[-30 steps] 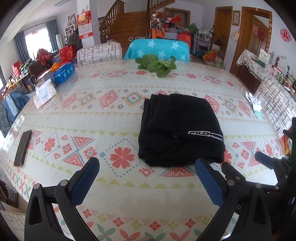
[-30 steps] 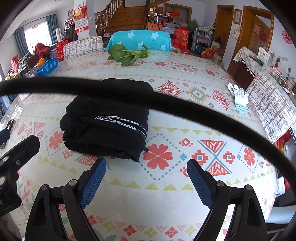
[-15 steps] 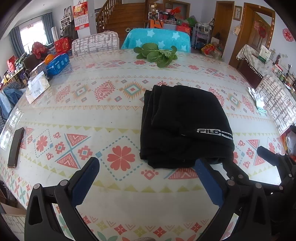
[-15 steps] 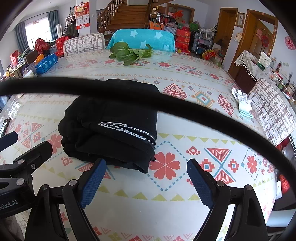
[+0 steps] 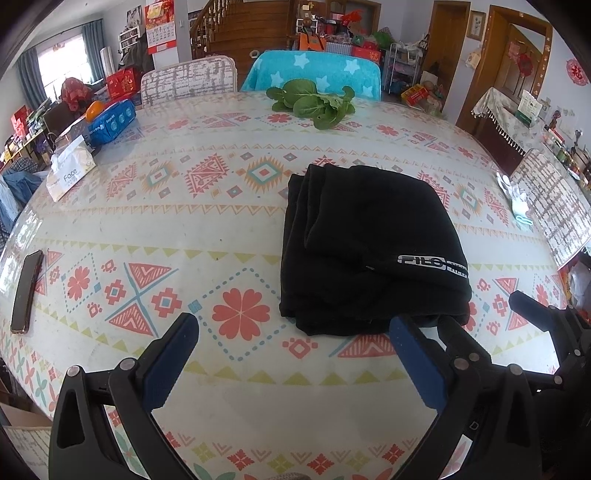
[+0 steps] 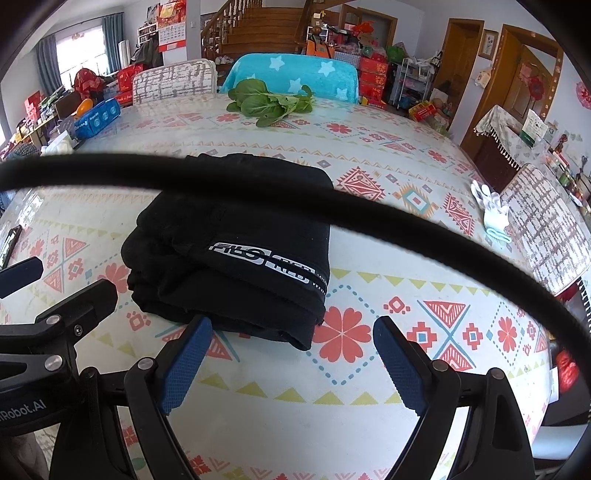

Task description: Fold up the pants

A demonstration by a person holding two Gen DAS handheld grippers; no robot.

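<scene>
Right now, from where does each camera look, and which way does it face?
Left wrist: on the open left gripper, facing the far chairs; pants ahead-right; right gripper's fingertip shows.
Right wrist: on the open right gripper, same heading; pants ahead-left; a cable crosses.
Shared: pants, greens, table.

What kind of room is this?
Most likely a lived-in home's dining area: a big table with a patterned cloth, chairs pulled up to it, a wooden staircase behind. Folded pants lie on the table.
</scene>
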